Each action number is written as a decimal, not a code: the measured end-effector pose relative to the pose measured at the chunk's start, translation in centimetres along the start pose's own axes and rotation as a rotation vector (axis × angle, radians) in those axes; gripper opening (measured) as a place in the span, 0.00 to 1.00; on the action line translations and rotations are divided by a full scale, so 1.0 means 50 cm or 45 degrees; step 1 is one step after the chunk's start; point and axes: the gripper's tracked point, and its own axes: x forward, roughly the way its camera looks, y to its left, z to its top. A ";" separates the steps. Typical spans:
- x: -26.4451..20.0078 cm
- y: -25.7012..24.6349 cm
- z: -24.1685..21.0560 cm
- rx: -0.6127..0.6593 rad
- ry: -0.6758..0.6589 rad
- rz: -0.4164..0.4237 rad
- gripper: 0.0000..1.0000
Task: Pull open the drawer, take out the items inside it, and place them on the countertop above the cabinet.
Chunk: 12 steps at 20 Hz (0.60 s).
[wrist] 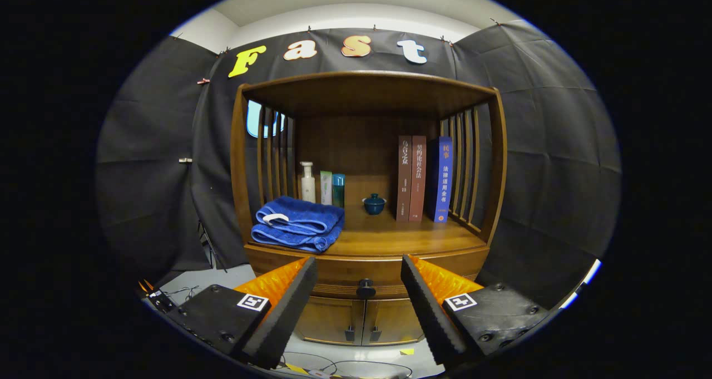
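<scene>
Claw (359,295) spread wide, empty, lined up on the shut drawer's knob (365,288); best closed squarely before pulling straight.

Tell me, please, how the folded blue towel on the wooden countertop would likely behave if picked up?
The folded blue towel looks soft, so it would probably sag and unfold. It seems light and unlikely to slip. The open gripper holds nothing.
</scene>
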 end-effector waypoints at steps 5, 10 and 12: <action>0.133 0.008 -0.096 -0.004 0.092 -0.006 0.99; 0.237 0.001 -0.188 0.017 0.204 -0.034 1.00; 0.257 -0.004 -0.224 0.024 0.246 -0.039 1.00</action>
